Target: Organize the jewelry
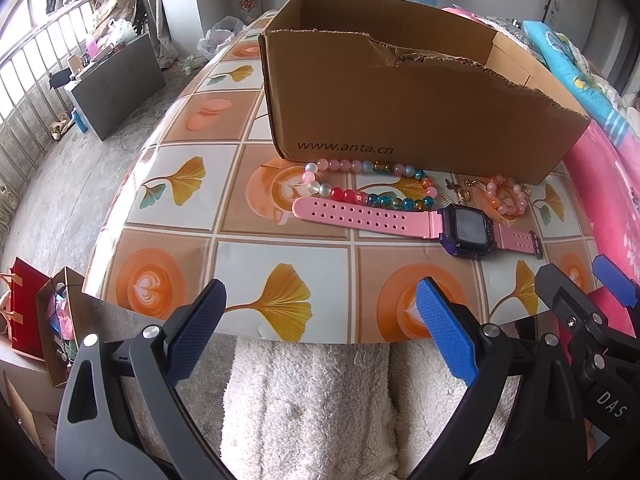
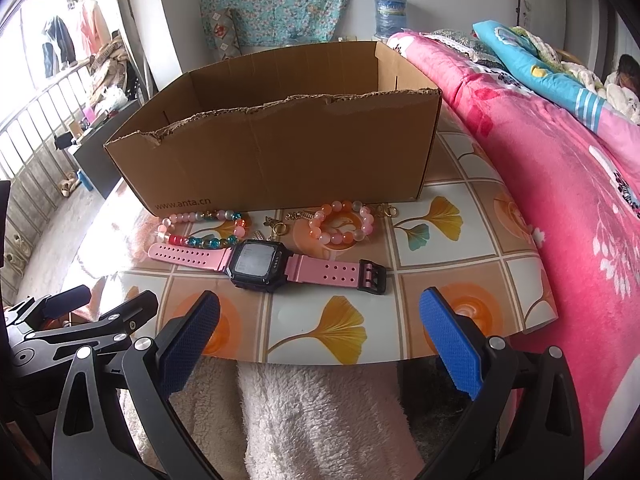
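Fleece lap (image 1: 304,400), tiled table (image 1: 180,216), bed (image 2: 560,184) maybe.

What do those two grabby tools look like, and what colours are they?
Both look alike. The left tool has two curved black plastic arms with round silver bolts, each ending in a flat blue fingertip pad with a bumpy grid texture. The right tool matches it. White letters "DAS" are printed on the right tool's black body where it shows in the left camera.

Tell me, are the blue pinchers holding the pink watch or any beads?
No. Both the left gripper and the right gripper are open and empty. The pink watch and the bead bracelets lie untouched on the table.
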`<act>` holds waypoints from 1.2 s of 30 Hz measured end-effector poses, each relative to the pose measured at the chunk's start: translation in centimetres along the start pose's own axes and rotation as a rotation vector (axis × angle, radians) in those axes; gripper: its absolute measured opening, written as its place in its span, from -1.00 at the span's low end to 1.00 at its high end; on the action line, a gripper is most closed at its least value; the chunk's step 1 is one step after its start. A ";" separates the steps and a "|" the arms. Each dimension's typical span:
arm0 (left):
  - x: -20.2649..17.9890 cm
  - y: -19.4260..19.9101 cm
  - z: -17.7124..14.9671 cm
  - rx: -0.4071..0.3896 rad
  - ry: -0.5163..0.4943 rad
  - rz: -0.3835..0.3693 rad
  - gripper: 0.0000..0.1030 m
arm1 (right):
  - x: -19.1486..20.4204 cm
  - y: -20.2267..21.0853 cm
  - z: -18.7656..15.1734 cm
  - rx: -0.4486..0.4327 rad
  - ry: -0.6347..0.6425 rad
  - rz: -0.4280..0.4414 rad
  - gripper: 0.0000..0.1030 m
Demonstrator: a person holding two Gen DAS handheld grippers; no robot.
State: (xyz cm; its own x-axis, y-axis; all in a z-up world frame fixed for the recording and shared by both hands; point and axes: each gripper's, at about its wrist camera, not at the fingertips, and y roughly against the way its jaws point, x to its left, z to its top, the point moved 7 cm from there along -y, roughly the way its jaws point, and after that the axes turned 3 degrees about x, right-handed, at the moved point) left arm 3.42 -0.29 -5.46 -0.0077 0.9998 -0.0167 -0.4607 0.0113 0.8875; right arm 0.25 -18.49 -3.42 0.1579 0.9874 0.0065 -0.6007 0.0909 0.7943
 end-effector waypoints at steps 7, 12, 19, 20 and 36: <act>0.1 0.0 -0.1 -0.001 0.001 -0.001 0.79 | 0.0 0.0 0.0 0.001 0.000 0.000 0.90; 0.1 0.0 -0.1 -0.002 0.002 -0.002 0.79 | 0.0 0.0 0.0 0.001 0.000 0.001 0.90; 0.2 0.0 -0.1 -0.001 0.002 -0.002 0.79 | 0.0 0.0 0.0 0.001 -0.001 0.001 0.89; 0.2 -0.1 -0.1 -0.001 0.002 -0.002 0.79 | 0.0 -0.1 0.0 0.001 0.000 0.001 0.90; 0.3 -0.2 -0.2 0.003 0.000 0.008 0.79 | 0.1 -0.2 0.0 0.002 0.000 0.007 0.89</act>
State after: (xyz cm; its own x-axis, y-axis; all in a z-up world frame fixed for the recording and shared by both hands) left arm 3.30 -0.01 -5.75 -0.0118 0.9999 -0.0094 -0.4579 0.0029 0.8890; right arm 0.43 -18.38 -3.59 0.1541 0.9880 0.0122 -0.6006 0.0839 0.7951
